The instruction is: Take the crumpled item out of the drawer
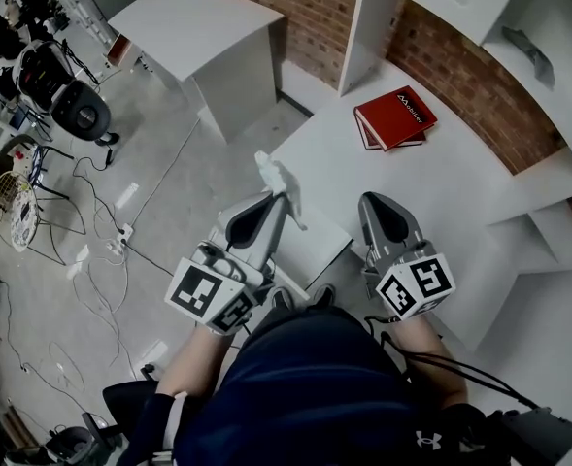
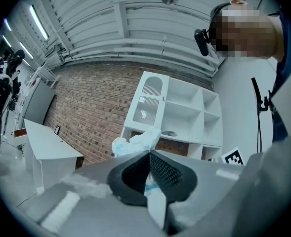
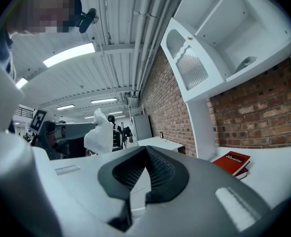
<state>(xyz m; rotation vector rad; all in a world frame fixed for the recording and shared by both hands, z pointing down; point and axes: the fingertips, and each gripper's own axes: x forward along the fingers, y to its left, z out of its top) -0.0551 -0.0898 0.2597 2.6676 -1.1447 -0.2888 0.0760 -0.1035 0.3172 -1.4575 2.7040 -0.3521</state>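
A white crumpled item (image 1: 278, 178) sticks out past the tip of my left gripper (image 1: 284, 198), which is shut on it and holds it up in the air. In the left gripper view the crumpled item (image 2: 135, 143) bulges above the closed left gripper (image 2: 149, 152). The pulled-out white drawer (image 1: 317, 233) lies below, between the two grippers. My right gripper (image 1: 371, 202) hovers to the right of the drawer, shut with nothing in it. From the right gripper (image 3: 146, 149) view, the crumpled item (image 3: 100, 132) hangs to the left.
A red book (image 1: 395, 116) lies on the white desk (image 1: 460, 192) by the brick wall. White shelves (image 1: 533, 37) rise at the right. A second white table (image 1: 203, 27) stands at the back left. Cables (image 1: 101, 250) and equipment litter the floor at left.
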